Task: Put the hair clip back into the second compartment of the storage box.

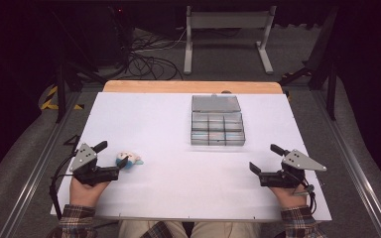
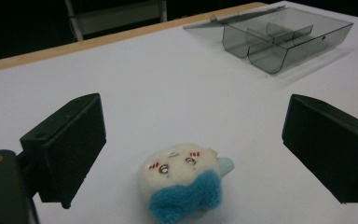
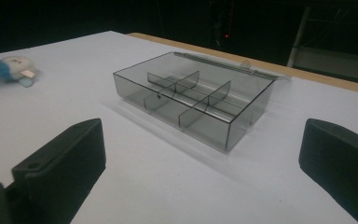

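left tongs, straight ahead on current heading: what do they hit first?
Most likely the small plush toy. In the left gripper view it lies on the white table between the open jaws of the left tongs, just ahead. The clear compartment box sits far beyond, off to one side.

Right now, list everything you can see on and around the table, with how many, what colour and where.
small round plush toy: one, cream with a blue bow, near left of the table, between the open jaws of the left gripper
clear smoky-grey plastic divided box: one, lid folded open behind it, middle of the table toward the far edge; compartments look empty
white table top: one, with a bare wooden strip along its far edge
grey metal stand: one, on the floor beyond the table
black cables: a tangle, on the floor at far left
left gripper: one, black, jaws open, at the toy
right gripper: one, black, jaws open, near right of the table
plaid sleeves: two, at the near edge
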`<move>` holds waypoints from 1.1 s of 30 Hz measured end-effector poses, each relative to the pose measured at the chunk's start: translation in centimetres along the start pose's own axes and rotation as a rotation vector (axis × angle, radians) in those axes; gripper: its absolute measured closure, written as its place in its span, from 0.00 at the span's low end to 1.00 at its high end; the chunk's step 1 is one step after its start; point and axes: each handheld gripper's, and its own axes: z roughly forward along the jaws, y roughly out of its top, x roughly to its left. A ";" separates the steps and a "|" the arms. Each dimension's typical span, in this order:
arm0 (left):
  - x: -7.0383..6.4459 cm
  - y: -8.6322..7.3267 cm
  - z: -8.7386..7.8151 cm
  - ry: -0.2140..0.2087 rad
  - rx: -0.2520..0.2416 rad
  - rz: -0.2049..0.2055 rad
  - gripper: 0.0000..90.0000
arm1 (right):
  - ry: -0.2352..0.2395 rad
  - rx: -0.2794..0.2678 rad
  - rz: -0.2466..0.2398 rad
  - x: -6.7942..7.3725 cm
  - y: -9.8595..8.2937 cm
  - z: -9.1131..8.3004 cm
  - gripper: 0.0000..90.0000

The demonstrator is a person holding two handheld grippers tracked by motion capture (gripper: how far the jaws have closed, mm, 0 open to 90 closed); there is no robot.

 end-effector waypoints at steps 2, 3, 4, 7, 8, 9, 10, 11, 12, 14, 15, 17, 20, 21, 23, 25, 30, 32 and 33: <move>-0.1 0.0 0.2 0.001 0.021 -0.005 0.08 | -0.011 0.000 0.005 -0.1 0.0 0.0 0.01; -0.1 0.0 0.3 0.008 0.032 -0.004 0.08 | -0.011 0.000 0.005 -0.1 0.0 0.0 0.01; -0.2 0.1 0.5 0.010 0.041 -0.011 0.08 | -0.014 0.001 0.000 0.0 -0.1 -0.1 0.01; -0.4 0.0 1.1 0.030 0.096 -0.011 0.09 | -0.030 0.008 -0.035 0.3 0.1 0.1 0.01; -0.4 0.0 1.1 0.030 0.096 -0.011 0.09 | -0.030 0.008 -0.035 0.3 0.1 0.1 0.01; -0.6 0.0 1.2 0.042 0.118 -0.010 0.09 | -0.027 0.008 -0.040 0.4 0.1 0.2 0.01; -0.6 0.0 1.2 0.042 0.118 -0.010 0.09 | -0.027 0.008 -0.040 0.4 0.1 0.2 0.01; -0.7 0.0 1.3 0.046 0.127 -0.016 0.09 | -0.024 0.008 -0.041 0.4 0.1 0.3 0.01; -0.8 0.0 1.4 0.054 0.137 -0.019 0.09 | -0.021 0.010 -0.039 0.4 0.1 0.3 0.01; -0.8 0.0 1.6 0.059 0.148 -0.017 0.09 | -0.020 0.009 -0.039 0.4 0.1 0.3 0.01; -0.9 0.0 1.7 0.060 0.154 -0.021 0.09 | -0.019 0.009 -0.041 0.4 0.1 0.3 0.01; -0.9 -0.1 2.0 0.057 0.167 -0.029 0.09 | -0.029 0.012 -0.058 0.6 0.1 0.3 0.01; -0.9 -0.2 2.3 0.060 0.199 -0.033 0.09 | -0.026 0.008 -0.067 0.8 0.1 0.4 0.01; -0.9 -0.3 2.4 0.059 0.208 -0.034 0.09 | -0.026 0.010 -0.067 0.8 0.1 0.5 0.01; -0.9 -0.3 2.4 0.056 0.216 -0.035 0.09 | -0.028 0.010 -0.073 0.9 0.1 0.4 0.01; -0.9 -0.3 2.5 0.061 0.224 -0.040 0.09 | -0.028 0.005 -0.071 0.8 0.1 0.4 0.01; -1.0 -0.4 2.9 0.058 0.262 -0.046 0.09 | -0.020 0.019 -0.054 0.7 0.0 0.5 0.01; -1.1 -0.6 3.1 0.051 0.282 -0.045 0.11 | -0.017 0.019 -0.054 0.7 0.0 0.5 0.01; -1.1 -0.6 3.3 0.056 0.294 -0.047 0.11 | -0.019 0.020 -0.053 0.7 0.0 0.5 0.01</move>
